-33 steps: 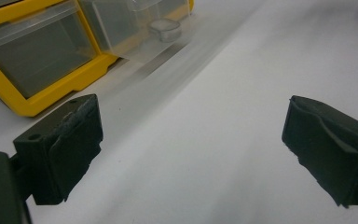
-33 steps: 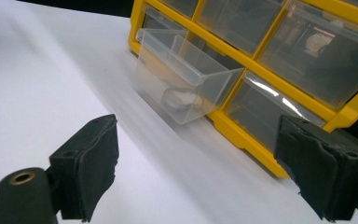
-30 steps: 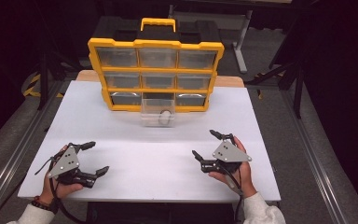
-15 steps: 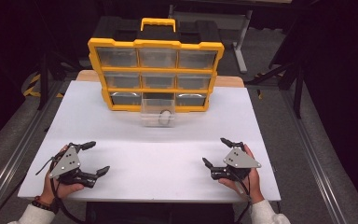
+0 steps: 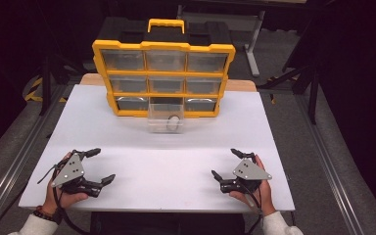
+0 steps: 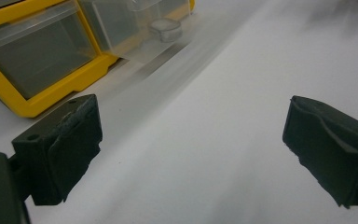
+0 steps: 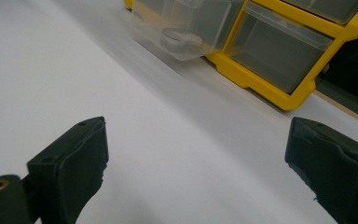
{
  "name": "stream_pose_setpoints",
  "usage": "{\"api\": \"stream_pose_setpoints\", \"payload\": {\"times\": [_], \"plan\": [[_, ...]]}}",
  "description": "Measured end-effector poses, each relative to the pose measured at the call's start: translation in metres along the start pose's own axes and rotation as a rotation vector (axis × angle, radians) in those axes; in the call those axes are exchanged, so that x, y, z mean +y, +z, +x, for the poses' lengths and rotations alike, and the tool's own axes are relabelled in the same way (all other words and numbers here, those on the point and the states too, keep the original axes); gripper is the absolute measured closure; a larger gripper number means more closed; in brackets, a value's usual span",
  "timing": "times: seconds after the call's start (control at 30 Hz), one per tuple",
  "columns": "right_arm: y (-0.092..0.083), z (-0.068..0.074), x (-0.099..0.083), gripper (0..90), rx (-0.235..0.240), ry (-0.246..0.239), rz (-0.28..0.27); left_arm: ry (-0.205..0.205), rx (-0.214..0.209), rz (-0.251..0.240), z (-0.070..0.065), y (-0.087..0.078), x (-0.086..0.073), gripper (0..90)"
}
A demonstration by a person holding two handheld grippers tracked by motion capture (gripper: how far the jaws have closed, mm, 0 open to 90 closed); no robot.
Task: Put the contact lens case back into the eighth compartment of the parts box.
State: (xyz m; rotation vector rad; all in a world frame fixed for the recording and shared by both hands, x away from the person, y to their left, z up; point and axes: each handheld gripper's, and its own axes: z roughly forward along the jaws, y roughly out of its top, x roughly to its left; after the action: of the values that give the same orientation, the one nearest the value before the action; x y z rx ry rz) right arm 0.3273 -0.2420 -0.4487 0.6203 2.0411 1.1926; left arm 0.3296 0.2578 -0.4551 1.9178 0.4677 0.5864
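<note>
Both pairs of jaws stand wide apart with nothing between them; your right gripper (image 5: 223,164) has just been opening its jaws, and no thing sits in that gap. Your left gripper (image 5: 99,165) rests low near the front left corner of the white table (image 5: 127,137), and the right one sits near the front right, so both are well apart from the work.

What you are dealing with is the clear drawer (image 5: 166,117), pulled out from the middle of the bottom row of the yellow organizer (image 5: 164,78) and jutting forward onto the table. A small round ring-like thing (image 5: 174,122) lies inside it, toward the right of the drawer; from here you cannot tell exactly what it is. The other drawers are pushed in flush and look empty through their clear fronts.

Holding both grippers back and spread leaves the drawer unobstructed from either side. Judging by this, the item is already in its compartment and the drawer is left open, so the likely remaining step is pushing it shut; either gripper could reach forward for that, and you'd want to press squarely on the drawer front so the organizer does not slide back.
</note>
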Motion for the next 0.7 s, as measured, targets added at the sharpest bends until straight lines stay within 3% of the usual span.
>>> {"api": "stream_pose_setpoints", "payload": {"times": [0.7], "plan": [[0.0016,0.0009,0.0035,7.4,-0.02,-0.001,-0.008,-0.014,-0.01,-0.011,0.0031,-0.0022,-0.0024,5.6]]}}
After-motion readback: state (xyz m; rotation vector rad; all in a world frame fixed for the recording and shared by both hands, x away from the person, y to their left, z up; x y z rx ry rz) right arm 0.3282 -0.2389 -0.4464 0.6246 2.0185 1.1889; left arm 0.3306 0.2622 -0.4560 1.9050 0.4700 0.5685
